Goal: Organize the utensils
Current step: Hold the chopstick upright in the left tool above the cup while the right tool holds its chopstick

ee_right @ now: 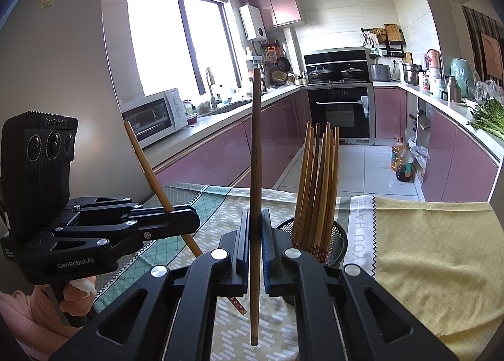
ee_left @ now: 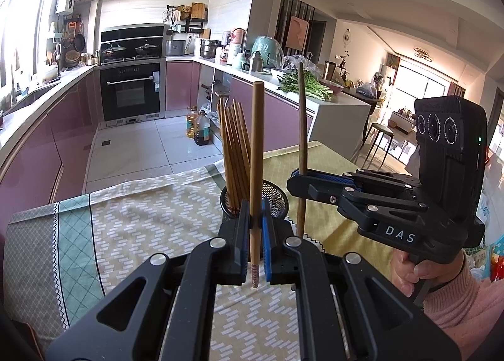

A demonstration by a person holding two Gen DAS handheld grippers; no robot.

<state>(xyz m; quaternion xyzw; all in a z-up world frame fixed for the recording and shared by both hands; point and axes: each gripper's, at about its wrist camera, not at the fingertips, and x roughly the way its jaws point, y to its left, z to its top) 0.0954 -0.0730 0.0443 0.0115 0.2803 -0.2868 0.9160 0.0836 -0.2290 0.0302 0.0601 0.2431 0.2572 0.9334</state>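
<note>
My left gripper (ee_left: 254,212) is shut on a light wooden chopstick (ee_left: 256,156), held upright with its patterned end down. Just beyond it stands a black mesh holder (ee_left: 277,198) with several chopsticks (ee_left: 233,146) leaning in it. To the right, my right gripper (ee_left: 294,176) is shut on a darker chopstick (ee_left: 302,127), also upright. In the right wrist view the right gripper (ee_right: 255,219) clamps that dark chopstick (ee_right: 255,156), the holder (ee_right: 338,244) is just to its right, and the left gripper (ee_right: 192,219) holds the light chopstick (ee_right: 148,168) tilted.
A patterned green and yellow tablecloth (ee_left: 141,219) covers the table, with a plain yellow cloth (ee_right: 434,250) at the right. A hand in a pink sleeve (ee_left: 456,301) holds the right gripper. Oil bottles (ee_left: 198,124) stand on the kitchen floor beyond the table edge.
</note>
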